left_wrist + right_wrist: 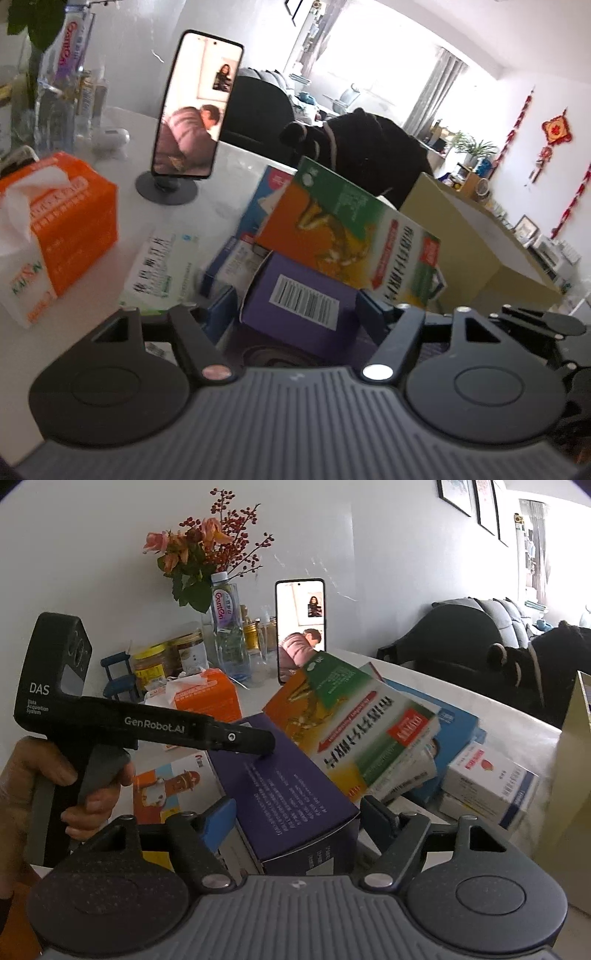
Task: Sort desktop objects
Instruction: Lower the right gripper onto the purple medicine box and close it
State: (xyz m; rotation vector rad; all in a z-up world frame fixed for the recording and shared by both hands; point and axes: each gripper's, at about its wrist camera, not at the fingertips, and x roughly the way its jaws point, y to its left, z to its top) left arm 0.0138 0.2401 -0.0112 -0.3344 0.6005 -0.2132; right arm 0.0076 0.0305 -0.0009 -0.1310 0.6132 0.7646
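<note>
Both grippers on the purple box (291,794), which sits near-centre on the white worktop (498,716) under the tilted orange-green box (354,723): right gripper (295,819) has its blue-padded fingers (218,823) pressed on both sides of the box, and left gripper (291,310) straddles its barcode end, fingers (373,308) against it on the right, left-side contact not clear. Orange tissue box (62,229) far left, phone on stand (195,110) behind it, white-red box (491,779) and blue box (454,727) to the right.
</note>
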